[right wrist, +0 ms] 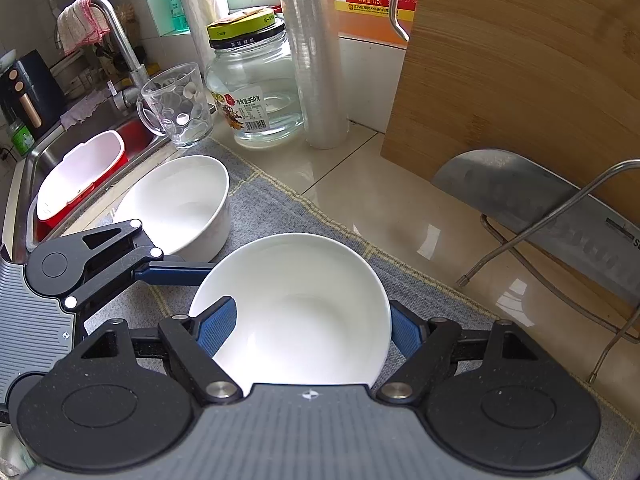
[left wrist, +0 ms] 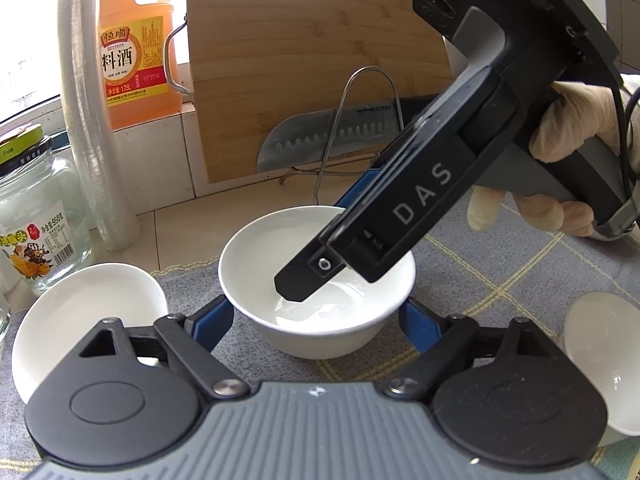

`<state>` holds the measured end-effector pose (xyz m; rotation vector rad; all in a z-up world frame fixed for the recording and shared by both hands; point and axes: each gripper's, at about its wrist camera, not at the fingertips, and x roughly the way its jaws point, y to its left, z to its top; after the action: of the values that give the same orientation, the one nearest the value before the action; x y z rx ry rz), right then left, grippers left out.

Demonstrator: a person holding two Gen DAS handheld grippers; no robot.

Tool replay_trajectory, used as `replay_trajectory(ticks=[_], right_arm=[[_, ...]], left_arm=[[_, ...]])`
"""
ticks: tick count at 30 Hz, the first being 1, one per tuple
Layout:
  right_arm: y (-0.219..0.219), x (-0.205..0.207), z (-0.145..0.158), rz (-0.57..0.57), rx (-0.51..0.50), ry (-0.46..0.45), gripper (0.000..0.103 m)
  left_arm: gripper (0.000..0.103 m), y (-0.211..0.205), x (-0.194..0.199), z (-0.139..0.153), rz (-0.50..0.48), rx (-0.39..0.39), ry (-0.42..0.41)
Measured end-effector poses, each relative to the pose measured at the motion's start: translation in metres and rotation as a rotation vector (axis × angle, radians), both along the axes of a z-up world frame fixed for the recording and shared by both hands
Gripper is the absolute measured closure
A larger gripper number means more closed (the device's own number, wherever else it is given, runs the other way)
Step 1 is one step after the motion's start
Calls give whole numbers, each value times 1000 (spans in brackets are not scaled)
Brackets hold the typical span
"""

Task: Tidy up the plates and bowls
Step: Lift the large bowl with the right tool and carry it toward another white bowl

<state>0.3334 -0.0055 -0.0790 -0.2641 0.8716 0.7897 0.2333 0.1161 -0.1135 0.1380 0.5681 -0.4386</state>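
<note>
A white bowl (left wrist: 316, 280) stands on the grey checked mat (left wrist: 500, 280). My left gripper (left wrist: 316, 316) is open, its blue fingers (left wrist: 212, 320) on either side of the bowl's near wall. My right gripper (right wrist: 308, 332) reaches in from above and is shut on this bowl's rim (right wrist: 292, 312), one finger inside, one outside. In the left wrist view the right gripper's finger (left wrist: 304, 280) dips into the bowl. A second white bowl (left wrist: 84, 320) stands to the left and also shows in the right wrist view (right wrist: 180, 204). A third white bowl (left wrist: 608, 364) shows at the right edge.
A bamboo cutting board (left wrist: 312, 68) and a cleaver (left wrist: 332, 136) lean in a wire rack (left wrist: 340, 120) at the back. A glass jar (left wrist: 36, 212), a roll of film (left wrist: 92, 120) and an orange bottle (left wrist: 136, 48) stand behind. A glass mug (right wrist: 176, 108) and sink (right wrist: 80, 176) lie left.
</note>
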Motion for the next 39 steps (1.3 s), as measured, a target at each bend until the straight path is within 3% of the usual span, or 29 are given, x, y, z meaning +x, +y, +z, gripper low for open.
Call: replay_trajectory(ticks=[15, 39], right_arm=[[-10, -13, 8, -25, 22, 27, 18], [-48, -105, 54, -100, 93, -24, 18]], left_arm=[[14, -4, -19, 14, -31, 1, -22], [14, -27, -97, 64, -117, 2, -64]])
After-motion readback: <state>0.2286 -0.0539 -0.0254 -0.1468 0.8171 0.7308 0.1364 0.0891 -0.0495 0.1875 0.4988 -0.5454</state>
